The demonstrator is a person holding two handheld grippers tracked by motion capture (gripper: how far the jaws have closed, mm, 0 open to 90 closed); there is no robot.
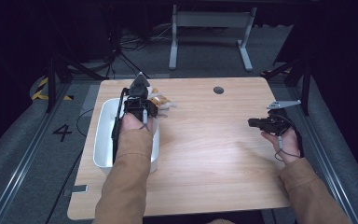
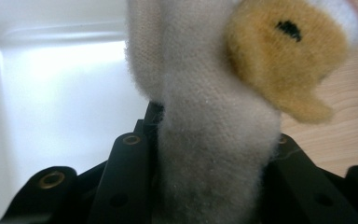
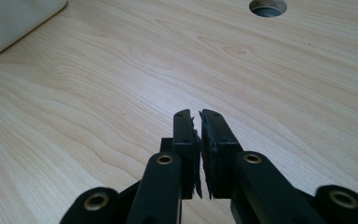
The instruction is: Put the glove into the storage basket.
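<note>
Our left claw (image 1: 144, 95) grips a plush toy (image 2: 214, 140), its jaws pressed against the grey-white fabric on both sides; the toy hangs at the far end of the white tub (image 1: 103, 140), over the tub's edge and the desk (image 1: 205, 154). Our right claw (image 3: 200, 140) is closed on nothing, low over bare wood well apart from the toy.

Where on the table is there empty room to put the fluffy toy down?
The widest bare wood lies between the white bin and the right claw, from the round hole to the near edge. It is crowded on the left, where the left claw holds the plush toy by the bin.
</note>
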